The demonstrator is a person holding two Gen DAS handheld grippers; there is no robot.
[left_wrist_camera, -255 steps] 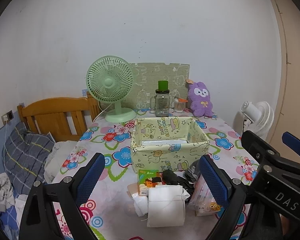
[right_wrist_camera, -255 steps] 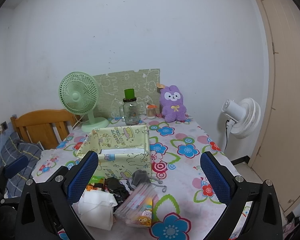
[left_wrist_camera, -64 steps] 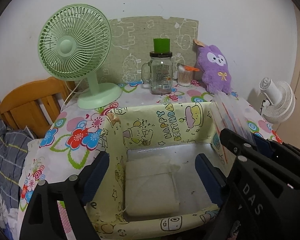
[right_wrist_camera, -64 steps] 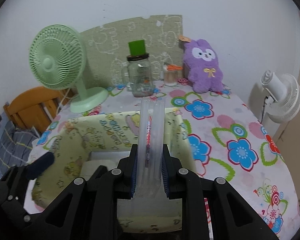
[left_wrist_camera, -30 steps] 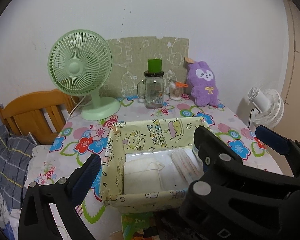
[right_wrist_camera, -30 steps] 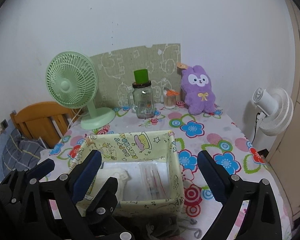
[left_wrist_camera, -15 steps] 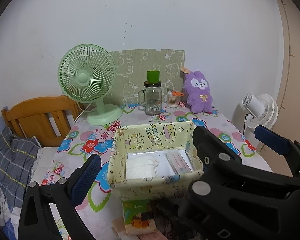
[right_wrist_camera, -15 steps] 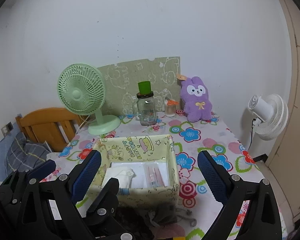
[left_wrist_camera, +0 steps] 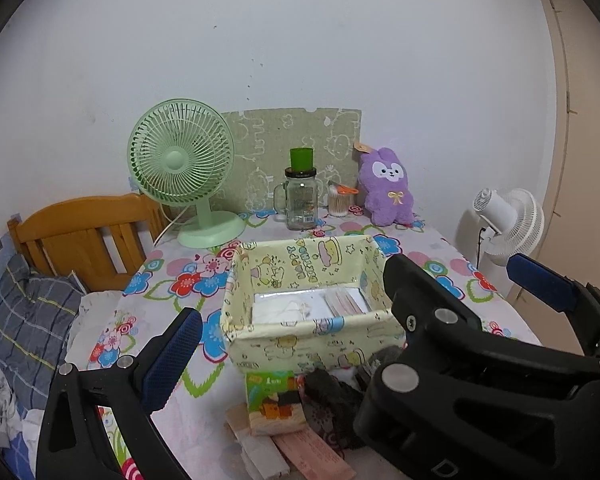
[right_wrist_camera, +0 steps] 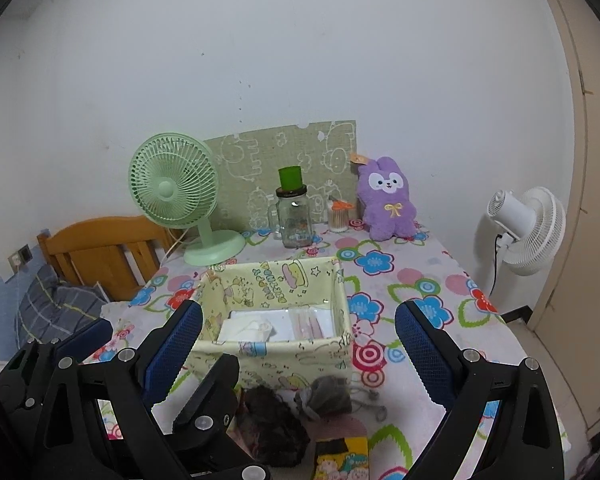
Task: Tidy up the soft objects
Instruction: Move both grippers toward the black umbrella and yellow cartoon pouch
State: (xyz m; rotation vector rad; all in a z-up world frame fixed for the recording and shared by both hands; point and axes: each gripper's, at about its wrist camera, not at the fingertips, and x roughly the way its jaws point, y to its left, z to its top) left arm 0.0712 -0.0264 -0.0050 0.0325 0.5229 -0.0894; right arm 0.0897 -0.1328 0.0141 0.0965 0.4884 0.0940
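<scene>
A pale yellow cartoon-print fabric box (left_wrist_camera: 312, 344) (right_wrist_camera: 276, 360) stands mid-table. Inside it lie a white folded soft pack (left_wrist_camera: 284, 306) (right_wrist_camera: 252, 328) and a clear packet with pink contents (left_wrist_camera: 346, 300) (right_wrist_camera: 306, 326). In front of the box sit a green-orange tissue pack (left_wrist_camera: 274, 404), a dark cloth bundle (left_wrist_camera: 332, 404) (right_wrist_camera: 268, 416) and a grey pouch (right_wrist_camera: 326, 396). My left gripper (left_wrist_camera: 300, 360) is open and empty; its right finger is hidden behind my right gripper. My right gripper (right_wrist_camera: 298, 348) hangs open and empty, just short of the box.
At the back stand a green fan (left_wrist_camera: 184, 168), a glass jar with a green cap (left_wrist_camera: 300, 200), a swab pot (left_wrist_camera: 338, 200) and a purple plush (left_wrist_camera: 388, 188). A wooden headboard (left_wrist_camera: 80, 232) and bedding lie left; a white fan (right_wrist_camera: 528, 228) and door stand right.
The right gripper let go of the clear packet, which now lies in the box beside the white pack. Both grippers have since drawn back toward the table's near edge.
</scene>
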